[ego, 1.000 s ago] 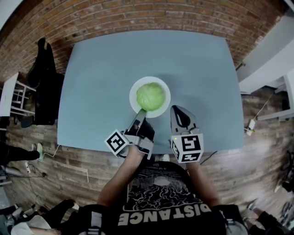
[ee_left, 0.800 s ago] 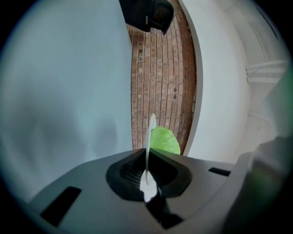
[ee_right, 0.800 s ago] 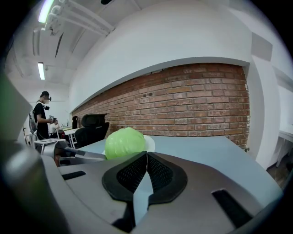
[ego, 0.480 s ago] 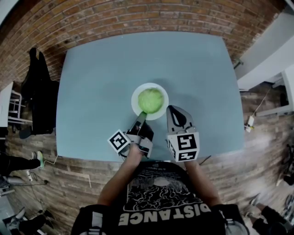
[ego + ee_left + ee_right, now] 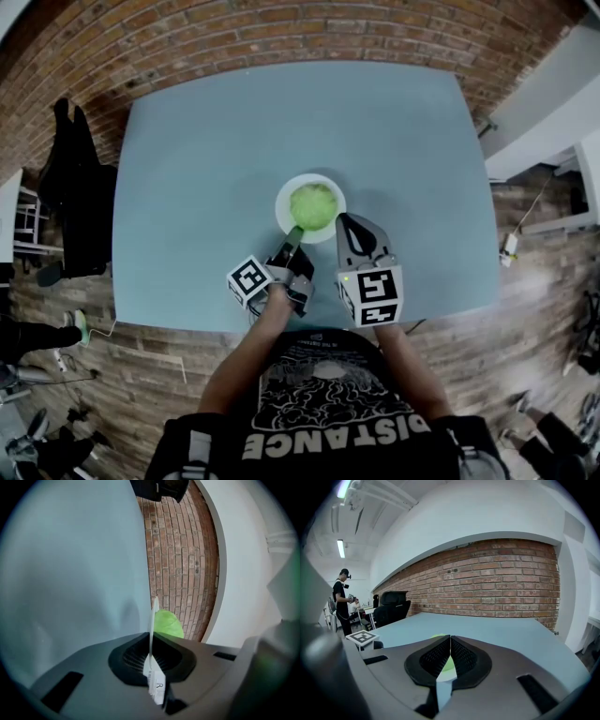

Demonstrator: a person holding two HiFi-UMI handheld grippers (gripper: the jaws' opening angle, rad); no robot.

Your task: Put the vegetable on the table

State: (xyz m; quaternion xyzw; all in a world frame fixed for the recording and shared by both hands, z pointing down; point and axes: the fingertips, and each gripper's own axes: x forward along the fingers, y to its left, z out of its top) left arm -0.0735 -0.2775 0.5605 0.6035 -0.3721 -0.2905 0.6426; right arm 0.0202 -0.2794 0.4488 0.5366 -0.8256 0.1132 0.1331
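your left gripper [image 5: 294, 236] is clamped tight on the near rim of the white plate [image 5: 284, 208]. in the left gripper view the thin rim runs edge-on between the closed jaws. the vegetable [image 5: 313, 203], a round pale-green leafy head, sits on that plate just past the gripper's tips and rises behind the pinched rim.

your right gripper [image 5: 346, 221] is beside the left one, at the plate's near right edge. its jaws are drawn together at the tips with nothing caught between them. in the right gripper view a sliver of green and of white plate shows through the slot behind the tips, so the vegetable lies just ahead and low. whether this gripper touches the plate cannot be told.

the plate stands near the middle of the blue-grey surface [image 5: 206, 150], towards your side. a brick wall [image 5: 281, 33] runs along the far edge, and a black chair [image 5: 392, 605] stands off to the left.
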